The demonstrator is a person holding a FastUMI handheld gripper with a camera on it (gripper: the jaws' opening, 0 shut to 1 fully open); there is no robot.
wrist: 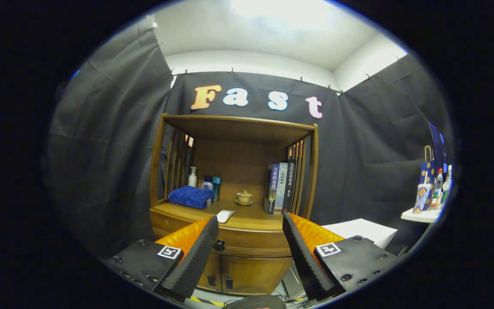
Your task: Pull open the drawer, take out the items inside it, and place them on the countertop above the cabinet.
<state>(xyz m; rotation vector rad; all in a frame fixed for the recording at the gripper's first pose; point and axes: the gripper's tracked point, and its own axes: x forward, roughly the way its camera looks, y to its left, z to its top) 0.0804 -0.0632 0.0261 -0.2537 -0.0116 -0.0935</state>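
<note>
The wooden cabinet (234,189) stands against the far wall, a tall open shelf over a countertop (251,219), with a curved drawer (253,244) under that and two small doors (236,272) below. The drawer front sits flush and closed, its dark knob (219,245) just beside the tip of the left finger, so whatever lies inside is hidden and cannot be told. On the countertop near the front edge lies a small white item (224,215); whether it came out of the drawer one moment cannot say, so the scene fits either a drawer yet to be emptied or one closed again after emptying. The gripper (250,225) hangs in front of the cabinet, fingers spread wide and holding nothing, with the drawer front between them. If the knob is to be taken, it would be well to shift left until it sits midway between the fingers, close squarely on it and pull straight back toward the near side, since a skewed pull could bind the drawer. On the shelf stand a folded blue towel (191,197) at the left, bottles (204,181) behind it, a small lidded cup (244,197) in the middle and books (280,187) at the right, none of them crowding the knob. A white box (360,229) sits right of the cabinet, and farther right a ledge carries a gift bag and bottles (433,186).
</note>
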